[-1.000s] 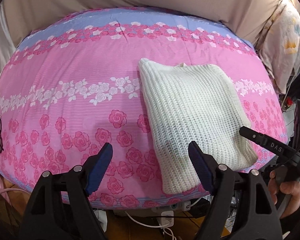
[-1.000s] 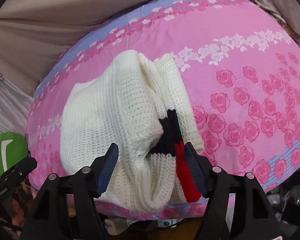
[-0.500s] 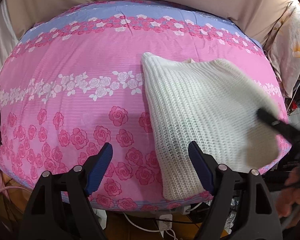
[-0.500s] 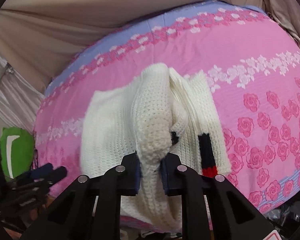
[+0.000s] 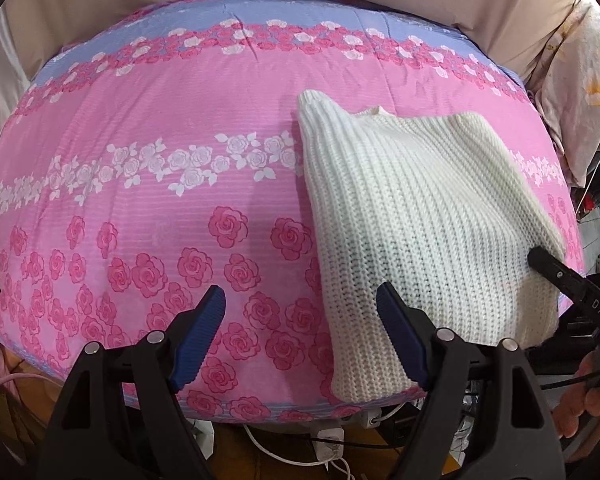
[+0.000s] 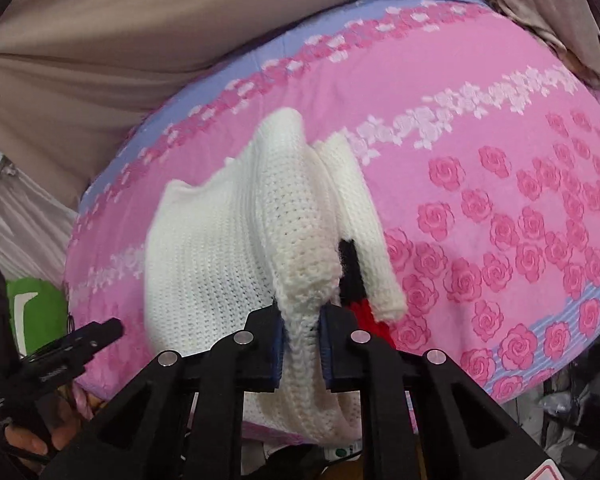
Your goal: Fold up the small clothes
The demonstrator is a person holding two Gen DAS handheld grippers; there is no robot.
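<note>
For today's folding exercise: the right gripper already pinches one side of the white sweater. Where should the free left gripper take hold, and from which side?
Grip the near left corner of the sweater, coming down from above at the bed's front edge. That corner lies flat beside the open left gripper, opposite the right gripper, whose jaws have just closed on the bunched edge.

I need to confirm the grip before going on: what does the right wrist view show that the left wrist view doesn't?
Only the right wrist view: the right gripper shut on a bunched fold of the white knit sweater, with its black and red patch exposed.
Only the left wrist view: the left gripper open and empty above the pink floral bedspread.
Both: the sweater on the bedspread, near its front edge.
</note>
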